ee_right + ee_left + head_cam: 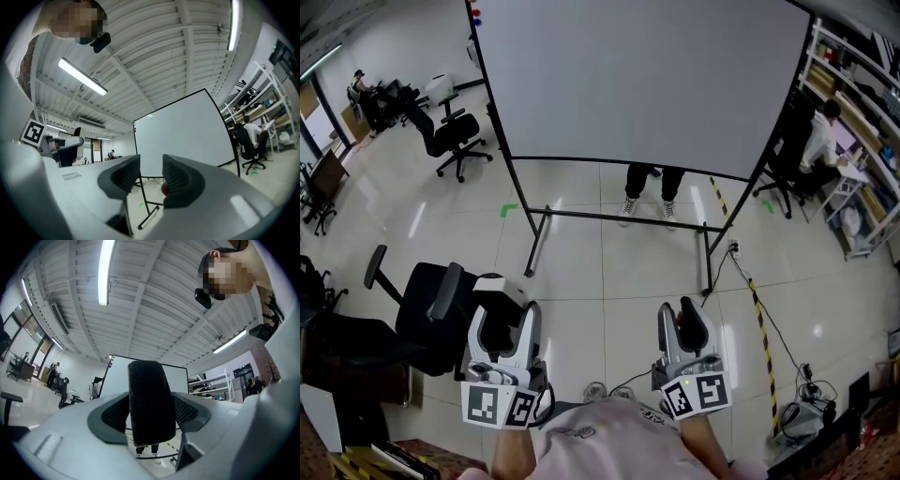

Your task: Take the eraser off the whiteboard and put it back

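A large blank whiteboard [647,75] on a black wheeled stand stands ahead of me across the tiled floor; it also shows far off in the left gripper view [117,376] and the right gripper view [187,131]. My left gripper [502,305] is low at the left, well short of the board, shut on a black felt eraser [147,404] that stands upright between its jaws. In the head view the eraser [499,328] is dark with a white top. My right gripper [682,314] is beside it, and its jaws [151,180] stand a little apart with nothing between them.
A person's legs [647,192] show behind the whiteboard stand. One black office chair [422,319] sits close at my left, another [455,136] farther back. Shelves [853,112] and a seated person [820,131] are at the right. Yellow-black tape [759,319] and cables run on the floor.
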`<action>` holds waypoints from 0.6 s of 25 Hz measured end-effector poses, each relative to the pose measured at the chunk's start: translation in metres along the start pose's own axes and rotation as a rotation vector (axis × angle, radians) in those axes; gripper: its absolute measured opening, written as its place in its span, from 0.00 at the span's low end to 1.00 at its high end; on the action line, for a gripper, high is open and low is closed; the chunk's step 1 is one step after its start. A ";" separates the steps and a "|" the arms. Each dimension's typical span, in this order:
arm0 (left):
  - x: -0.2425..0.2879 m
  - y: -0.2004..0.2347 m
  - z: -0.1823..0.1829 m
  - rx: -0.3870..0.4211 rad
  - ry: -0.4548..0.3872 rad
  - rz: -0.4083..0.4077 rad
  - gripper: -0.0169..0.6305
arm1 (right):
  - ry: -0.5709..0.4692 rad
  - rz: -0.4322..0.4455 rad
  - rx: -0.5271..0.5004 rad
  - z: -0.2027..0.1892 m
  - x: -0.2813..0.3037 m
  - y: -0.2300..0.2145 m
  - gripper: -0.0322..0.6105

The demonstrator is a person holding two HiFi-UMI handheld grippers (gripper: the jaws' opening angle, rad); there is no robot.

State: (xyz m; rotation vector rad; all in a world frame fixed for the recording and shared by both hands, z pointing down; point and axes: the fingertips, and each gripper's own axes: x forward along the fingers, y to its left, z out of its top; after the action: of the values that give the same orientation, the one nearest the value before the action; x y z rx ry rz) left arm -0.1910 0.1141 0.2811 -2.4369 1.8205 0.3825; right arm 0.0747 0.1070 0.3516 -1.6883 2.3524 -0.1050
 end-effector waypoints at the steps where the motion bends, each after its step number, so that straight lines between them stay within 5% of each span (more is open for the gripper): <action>1: 0.000 0.000 0.002 0.007 -0.004 0.002 0.46 | -0.002 0.001 -0.002 0.000 0.000 0.000 0.27; 15: 0.011 0.004 0.003 0.035 -0.001 0.006 0.46 | -0.027 0.024 -0.039 0.008 0.020 -0.001 0.27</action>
State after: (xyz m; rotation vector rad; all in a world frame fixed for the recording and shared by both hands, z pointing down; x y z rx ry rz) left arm -0.1921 0.1034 0.2759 -2.4088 1.8185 0.3493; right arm 0.0715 0.0881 0.3406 -1.6678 2.3695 -0.0322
